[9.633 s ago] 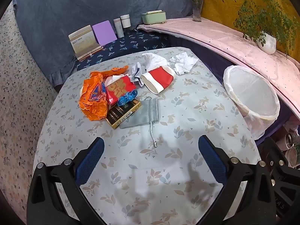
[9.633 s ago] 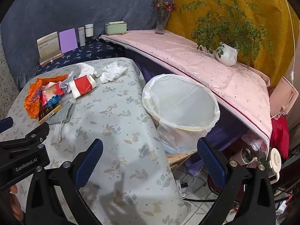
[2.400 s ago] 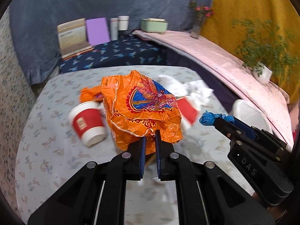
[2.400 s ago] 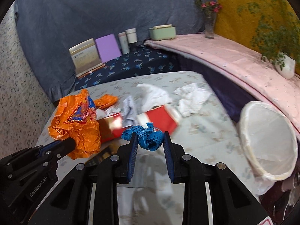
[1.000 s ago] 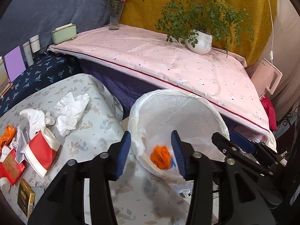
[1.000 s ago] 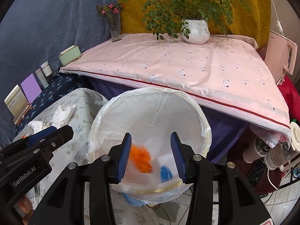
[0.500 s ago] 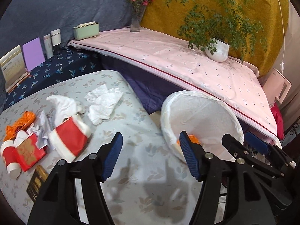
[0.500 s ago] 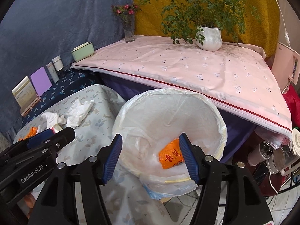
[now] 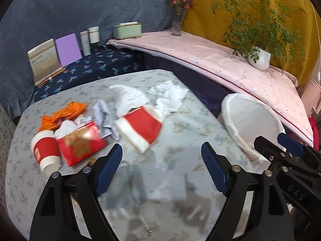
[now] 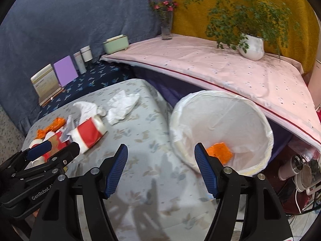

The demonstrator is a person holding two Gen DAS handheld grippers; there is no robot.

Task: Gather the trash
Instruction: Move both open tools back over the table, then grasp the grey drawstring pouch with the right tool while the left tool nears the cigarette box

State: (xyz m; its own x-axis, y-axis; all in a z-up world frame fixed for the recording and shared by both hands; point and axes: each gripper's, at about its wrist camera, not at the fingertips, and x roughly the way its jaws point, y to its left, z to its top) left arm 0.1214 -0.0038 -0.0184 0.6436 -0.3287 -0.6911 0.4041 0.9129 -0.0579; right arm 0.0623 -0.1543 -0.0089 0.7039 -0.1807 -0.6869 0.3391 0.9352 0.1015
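Both tongs hang spread wide and empty above the leaf-print table point(image 9: 180, 132): the left tongs point(image 9: 161, 165) nearest the litter, the right tongs point(image 10: 160, 167) at the table's edge beside the lined trash bin point(image 10: 258, 112). Only the right wrist view looks into the bin, where an orange bag point(image 10: 219, 153) lies at the bottom; the left view sees just its rim. The left view shows the remaining pile more fully: a red paper cup point(image 9: 46, 150) on its side, a red gift packet point(image 9: 80, 143), a flattened red-and-white cup point(image 9: 143, 127), an orange wrapper point(image 9: 64, 113), then crumpled white tissues point(image 9: 170, 96) farther back.
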